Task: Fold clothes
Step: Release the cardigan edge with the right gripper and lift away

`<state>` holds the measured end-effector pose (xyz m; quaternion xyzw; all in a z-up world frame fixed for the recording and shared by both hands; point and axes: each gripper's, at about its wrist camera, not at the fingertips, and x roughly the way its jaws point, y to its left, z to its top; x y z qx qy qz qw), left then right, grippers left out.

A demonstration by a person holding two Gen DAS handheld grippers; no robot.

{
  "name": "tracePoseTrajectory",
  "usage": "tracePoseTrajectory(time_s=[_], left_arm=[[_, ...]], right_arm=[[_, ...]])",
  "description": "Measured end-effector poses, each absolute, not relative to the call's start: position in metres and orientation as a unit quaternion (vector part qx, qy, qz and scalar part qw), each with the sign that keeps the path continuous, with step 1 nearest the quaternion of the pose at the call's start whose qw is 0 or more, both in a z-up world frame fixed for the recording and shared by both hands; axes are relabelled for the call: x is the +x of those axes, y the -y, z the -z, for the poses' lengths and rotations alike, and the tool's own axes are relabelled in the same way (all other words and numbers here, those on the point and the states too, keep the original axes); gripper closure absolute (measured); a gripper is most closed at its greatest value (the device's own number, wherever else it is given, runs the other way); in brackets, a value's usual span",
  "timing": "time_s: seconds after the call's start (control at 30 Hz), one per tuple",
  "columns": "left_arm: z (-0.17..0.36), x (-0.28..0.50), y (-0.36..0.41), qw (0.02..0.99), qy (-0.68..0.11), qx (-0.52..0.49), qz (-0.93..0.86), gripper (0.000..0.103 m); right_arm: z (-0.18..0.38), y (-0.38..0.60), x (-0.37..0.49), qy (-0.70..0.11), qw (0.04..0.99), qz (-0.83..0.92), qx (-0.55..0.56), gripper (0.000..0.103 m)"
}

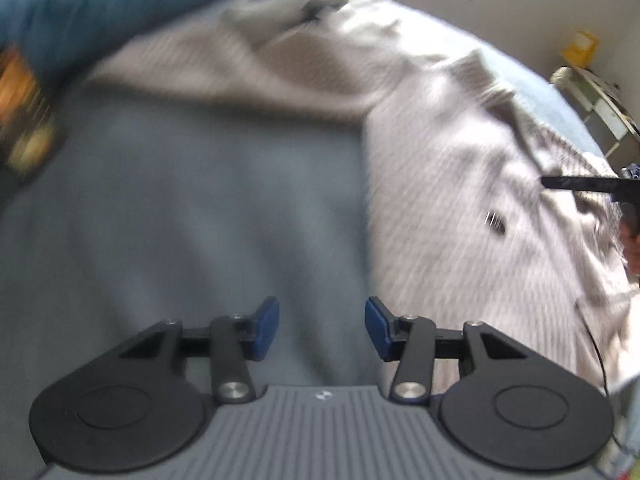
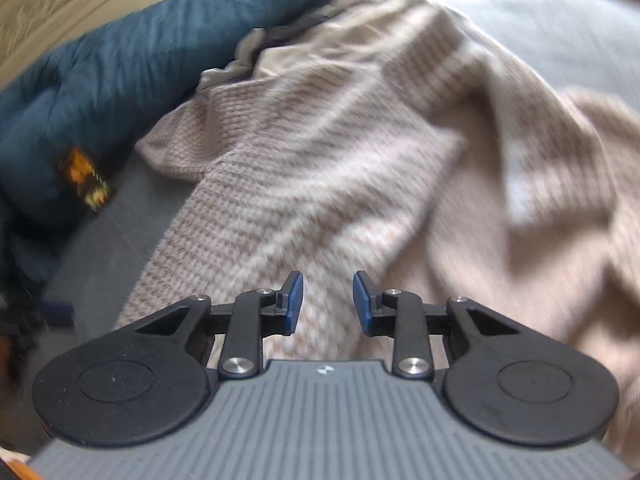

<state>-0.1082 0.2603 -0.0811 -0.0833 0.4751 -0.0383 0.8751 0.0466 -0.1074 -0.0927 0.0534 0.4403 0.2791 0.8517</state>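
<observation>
Two hand-held grippers hover over a beige ribbed knit sweater (image 2: 320, 168) that lies rumpled on a bed covered with a grey-blue sheet (image 1: 200, 208). The left hand-held gripper (image 1: 322, 328) has its blue-padded jaws spread wide with nothing between them; it hangs above bare sheet just to the left of the sweater's body edge. From that view the sweater (image 1: 460, 208) spreads to the right, with one sleeve stretched leftward across the far side of the sheet. A small dark label or mark shows on the sweater's body. The right hand-held gripper (image 2: 328, 304) also has its jaws parted, holding nothing, and sits directly above a folded-over sleeve or panel of the sweater, whose ribs run crosswise. Whether its fingertips touch the knit cannot be told. In the left wrist view a black finger of the right hand-held gripper (image 1: 580, 184) reaches in at the sweater's right side. A teal quilted blanket (image 2: 100, 80) is bunched against the sweater's far left, touching its collar area, with a small orange patterned tag (image 2: 84, 180) on it. Both views are blurred.
</observation>
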Motion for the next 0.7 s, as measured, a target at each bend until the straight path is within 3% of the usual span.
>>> tracePoseTrajectory(time_s=[0.1, 0.2, 0.27, 0.5, 0.7], left_arm=[[0.095, -0.068, -0.211, 0.891, -0.447, -0.057, 0.055, 0.055], [0.109, -0.028, -0.163, 0.905, -0.418, -0.03, 0.072, 0.056], [0.116, -0.012, -0.145, 0.907, -0.413, -0.02, 0.077, 0.057], [0.117, 0.027, -0.13, 0.928, -0.364, -0.014, 0.076, 0.055], [0.121, 0.067, -0.128, 0.935, -0.35, -0.018, 0.053, 0.055]], right_arm=[[0.098, 0.072, 0.052, -0.403, 0.863, -0.302, -0.033, 0.076], [0.121, 0.057, 0.066, -0.418, 0.863, -0.273, -0.073, 0.08], [0.134, 0.066, 0.078, -0.43, 0.864, -0.256, -0.059, 0.081], [0.1, 0.077, 0.104, -0.373, 0.894, -0.248, -0.025, 0.081], [0.104, 0.057, 0.137, -0.336, 0.905, -0.255, -0.056, 0.081]])
